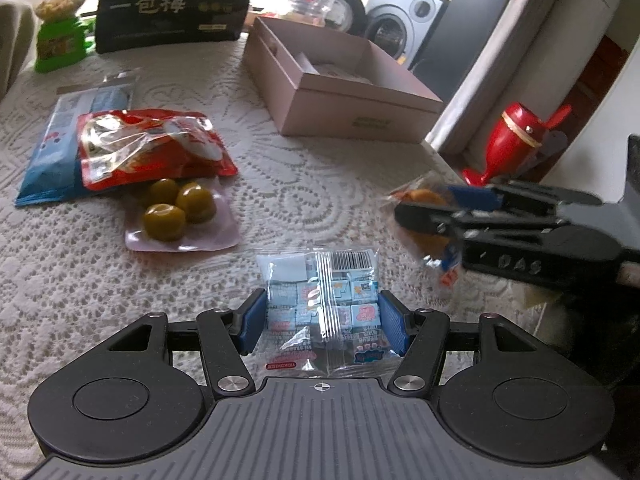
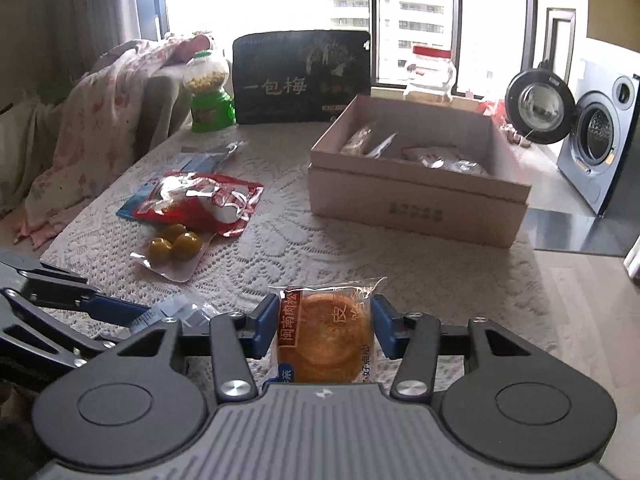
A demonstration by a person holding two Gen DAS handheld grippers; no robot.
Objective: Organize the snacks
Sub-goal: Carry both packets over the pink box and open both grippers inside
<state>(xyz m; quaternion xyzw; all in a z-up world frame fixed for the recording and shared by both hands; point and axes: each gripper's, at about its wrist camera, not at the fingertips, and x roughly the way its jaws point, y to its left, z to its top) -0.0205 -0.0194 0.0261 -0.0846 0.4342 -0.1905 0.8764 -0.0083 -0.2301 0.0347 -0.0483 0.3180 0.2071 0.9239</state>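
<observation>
My right gripper (image 2: pixel 325 330) pinched the wrapped round pastry (image 2: pixel 326 340) across its middle, pads against the film, just above the lace tablecloth (image 2: pixel 360 248); I judged it light but crumbly, its wrapper slick, so a gentle squeeze on the cake's sides suited; my left gripper (image 1: pixel 323 322) stood spread around the clear bag of small candies (image 1: pixel 322 300), which lay flat on the cloth, soft and shifting; the open cardboard box (image 2: pixel 416 204) waited beyond.
</observation>
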